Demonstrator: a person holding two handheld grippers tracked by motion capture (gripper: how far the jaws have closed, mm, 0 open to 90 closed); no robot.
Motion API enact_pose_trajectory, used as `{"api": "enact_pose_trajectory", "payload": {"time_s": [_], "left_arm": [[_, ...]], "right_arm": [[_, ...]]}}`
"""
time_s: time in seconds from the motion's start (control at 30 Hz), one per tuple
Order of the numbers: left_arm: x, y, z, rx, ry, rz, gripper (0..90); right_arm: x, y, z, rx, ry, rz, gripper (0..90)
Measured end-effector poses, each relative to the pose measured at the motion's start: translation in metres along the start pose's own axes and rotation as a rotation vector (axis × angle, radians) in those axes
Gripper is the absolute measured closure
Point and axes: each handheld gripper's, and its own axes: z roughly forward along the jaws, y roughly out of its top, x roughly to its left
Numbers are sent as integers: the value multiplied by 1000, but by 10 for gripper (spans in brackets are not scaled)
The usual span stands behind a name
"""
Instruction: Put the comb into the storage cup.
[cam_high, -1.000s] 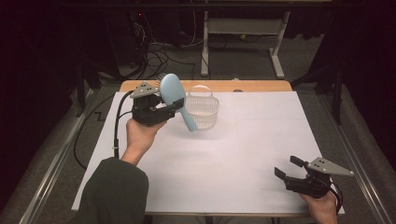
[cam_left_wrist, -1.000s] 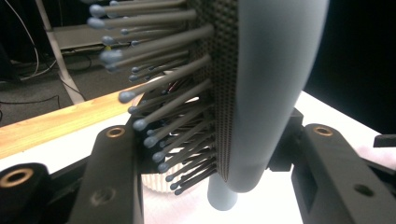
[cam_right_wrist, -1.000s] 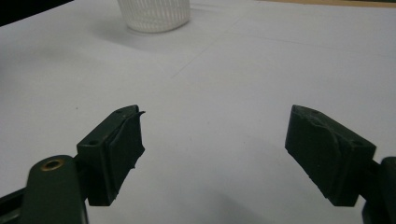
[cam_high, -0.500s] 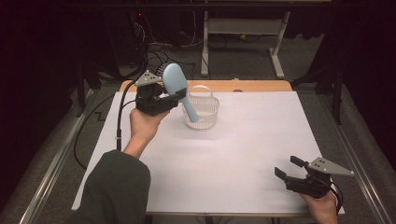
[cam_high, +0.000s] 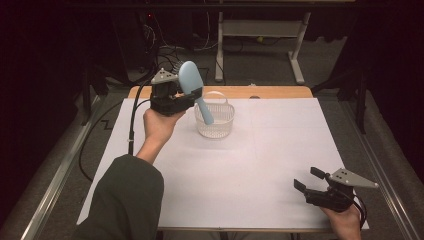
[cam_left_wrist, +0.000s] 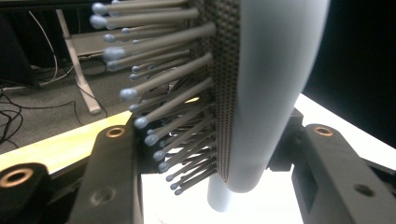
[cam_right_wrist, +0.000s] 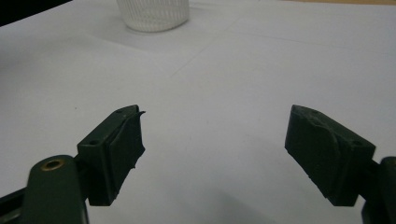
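Currently, a blue hairbrush (cam_high: 192, 87) is clamped by its head in the left gripper (cam_high: 176, 95), just above and left of the basket (cam_high: 215, 120), handle slanting down into it, bristles turned away. No writing is readable. Well apart, the right gripper (cam_high: 312, 182) is held wide open, empty.

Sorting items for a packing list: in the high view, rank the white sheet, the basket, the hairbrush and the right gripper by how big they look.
1. white sheet, by far the largest.
2. hairbrush, basket and right gripper: too alike to rank; the brush is raised toward the camera in the left gripper.
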Motion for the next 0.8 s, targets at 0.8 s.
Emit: {"api": "enact_pose_trajectory", "payload": {"time_s": [0.8], "left_arm": [[5, 6, 33, 28, 28, -11, 498]], "right_arm": [[1, 0, 0, 2, 10, -5, 200]]}}
